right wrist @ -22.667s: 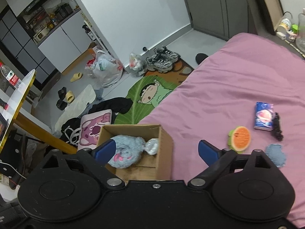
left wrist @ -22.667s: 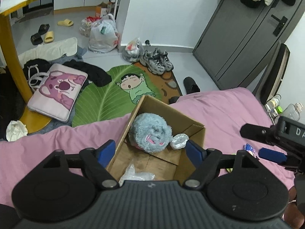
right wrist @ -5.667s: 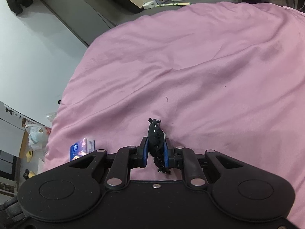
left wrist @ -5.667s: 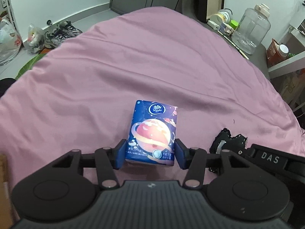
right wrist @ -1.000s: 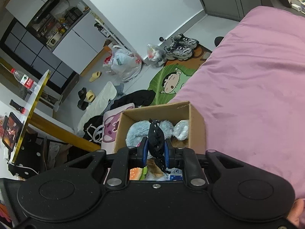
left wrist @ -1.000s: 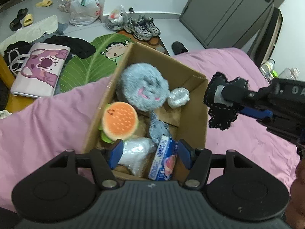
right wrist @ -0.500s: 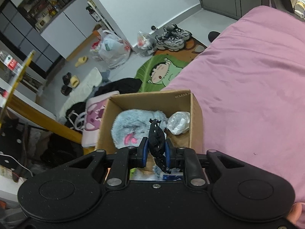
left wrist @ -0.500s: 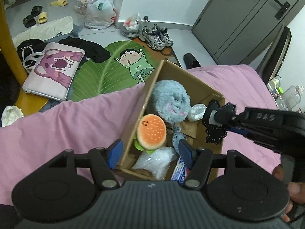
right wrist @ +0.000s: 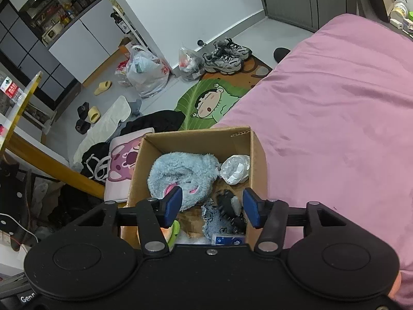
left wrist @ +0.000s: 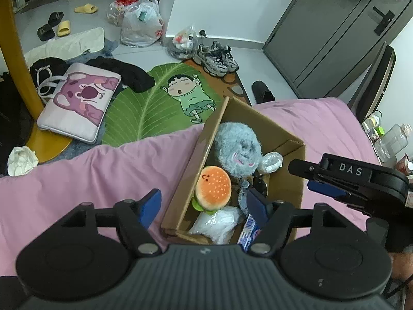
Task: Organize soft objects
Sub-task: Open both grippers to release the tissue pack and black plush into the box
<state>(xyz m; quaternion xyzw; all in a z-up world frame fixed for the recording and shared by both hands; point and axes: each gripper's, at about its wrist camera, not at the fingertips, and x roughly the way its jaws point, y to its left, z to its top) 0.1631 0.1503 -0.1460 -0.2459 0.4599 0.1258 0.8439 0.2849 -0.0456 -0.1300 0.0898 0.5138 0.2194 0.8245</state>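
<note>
Both grippers hung with jaws apart and empty over the box [right wrist: 258, 155] on the pink bed [right wrist: 335, 129]: left gripper [left wrist: 204, 204], right gripper [right wrist: 211, 206]. In the right wrist view, the black scrunchie [right wrist: 228, 206] lay inside at 6 o'clock, beside the grey plush [right wrist: 183, 173] and burger toy [left wrist: 213, 188].

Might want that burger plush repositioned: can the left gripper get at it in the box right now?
Probably yes. The left gripper is open just above the burger plush, which sits on top in the cardboard box, uncovered; the box wall crowds its left side.
</note>
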